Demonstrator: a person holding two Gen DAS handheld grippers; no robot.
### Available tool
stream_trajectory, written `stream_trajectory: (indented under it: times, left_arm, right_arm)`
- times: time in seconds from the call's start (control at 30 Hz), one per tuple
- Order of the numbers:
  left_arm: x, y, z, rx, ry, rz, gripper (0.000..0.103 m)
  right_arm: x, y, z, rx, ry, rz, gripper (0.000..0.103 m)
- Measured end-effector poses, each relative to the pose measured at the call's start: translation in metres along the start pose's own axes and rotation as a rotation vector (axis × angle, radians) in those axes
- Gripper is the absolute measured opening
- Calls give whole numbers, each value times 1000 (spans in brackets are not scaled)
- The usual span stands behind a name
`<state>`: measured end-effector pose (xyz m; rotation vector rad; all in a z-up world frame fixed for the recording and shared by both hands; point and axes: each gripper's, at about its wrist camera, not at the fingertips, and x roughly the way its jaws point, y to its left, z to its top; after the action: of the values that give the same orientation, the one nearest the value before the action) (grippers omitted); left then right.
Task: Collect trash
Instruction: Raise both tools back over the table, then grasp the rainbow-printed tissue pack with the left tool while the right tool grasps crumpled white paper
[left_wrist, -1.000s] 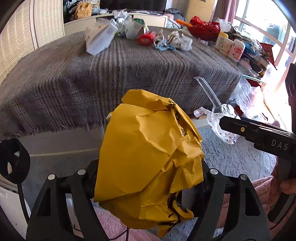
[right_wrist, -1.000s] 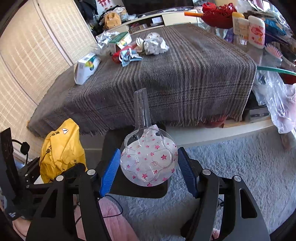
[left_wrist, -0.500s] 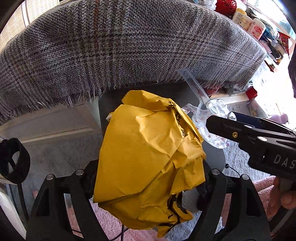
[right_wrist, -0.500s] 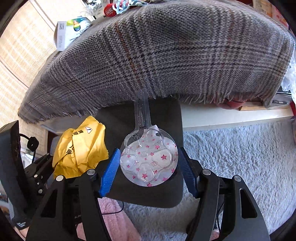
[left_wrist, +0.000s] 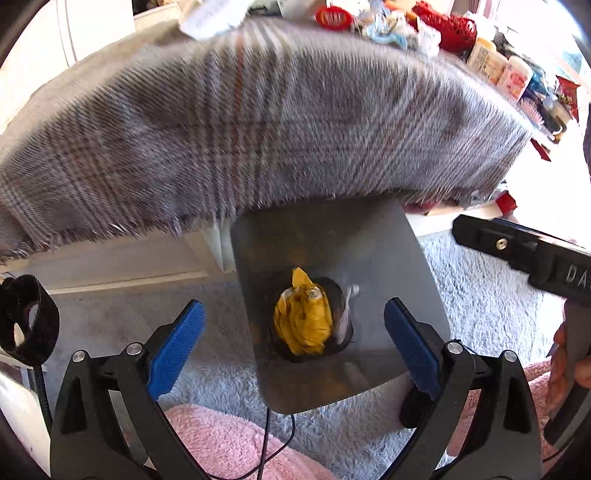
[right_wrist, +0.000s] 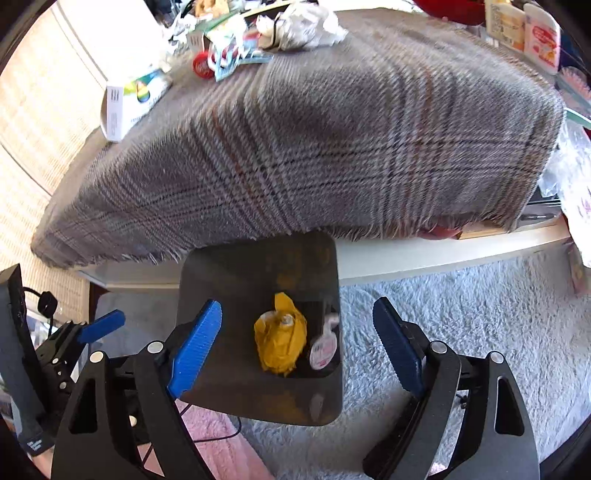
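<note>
A dark grey bin (left_wrist: 325, 236) stands on the carpet below the table edge; it also shows in the right wrist view (right_wrist: 258, 266). A crumpled yellow wrapper (left_wrist: 303, 321) lies at its bottom, also seen from the right (right_wrist: 282, 341). A clear star-patterned plastic scoop (right_wrist: 323, 345) lies beside it in the bin. My left gripper (left_wrist: 293, 350) is open and empty above the bin. My right gripper (right_wrist: 295, 345) is open and empty above the bin too.
The table under a grey plaid cloth (right_wrist: 332, 129) holds more trash at its far side: a white carton (right_wrist: 129, 103), a red lid (right_wrist: 201, 66), crumpled white paper (right_wrist: 303, 26). Bottles (left_wrist: 502, 70) stand at the right. Grey shaggy carpet (right_wrist: 461, 314) surrounds the bin.
Both grippers have opened. The yellow wrapper and the star-patterned scoop have dropped out of them into the bin. Both cameras have tilted up slightly towards the table.
</note>
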<state>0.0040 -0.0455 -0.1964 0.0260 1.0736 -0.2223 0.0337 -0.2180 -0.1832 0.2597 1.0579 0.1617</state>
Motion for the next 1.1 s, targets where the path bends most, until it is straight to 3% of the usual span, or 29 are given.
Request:
stream_trajectory:
  times: [0.2, 0.47, 0.7, 0.87, 1.1]
  left_arm:
    - [-32, 10, 13, -19, -51, -9, 93]
    - [-66, 28, 67, -31, -140, 36, 95]
    - [-85, 50, 132, -43, -210, 75, 95]
    - [-75, 57, 170, -29, -219, 129, 95]
    - [-52, 74, 219, -92, -210, 143, 95]
  right_arm:
    - [-38, -12, 23, 15, -88, -10, 86]
    - [-68, -18, 78, -8, -164, -37, 86]
    - [-54, -18, 123, 4, -177, -41, 86]
    - [-29, -10, 153, -19, -167, -51, 84]
    - [-3, -13, 178, -14, -170, -42, 77]
